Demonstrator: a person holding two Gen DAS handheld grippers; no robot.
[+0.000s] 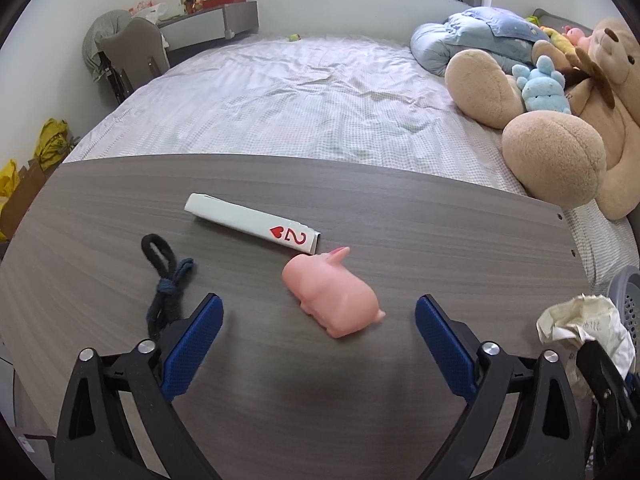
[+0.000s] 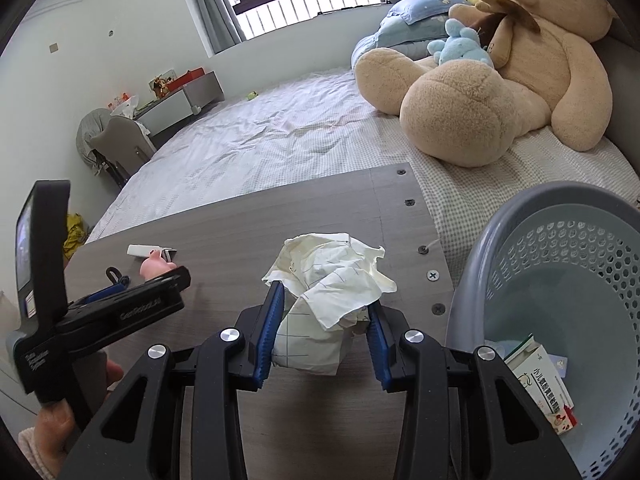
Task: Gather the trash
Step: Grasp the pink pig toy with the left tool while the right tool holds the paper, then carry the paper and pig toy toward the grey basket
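- Right tool [image 2: 326,332] clamps the crumpled paper [image 2: 332,280] above the table [image 2: 224,232], beside the basket [image 2: 560,248].
- Left tool [image 1: 318,328] gapes wide and empty near the toy pig [image 1: 332,292].
- Risk: the loose paper slips out before reaching the basket's rim; the left tool may take the pig for trash.

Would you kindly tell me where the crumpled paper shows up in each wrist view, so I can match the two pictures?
Left wrist view: the crumpled paper sits at the far right edge, low, in front of the grey basket.
Right wrist view: the crumpled paper is at centre, clamped between the right gripper pads above the table.
Shared landmark: the pink toy pig beside the folded two-of-hearts card.
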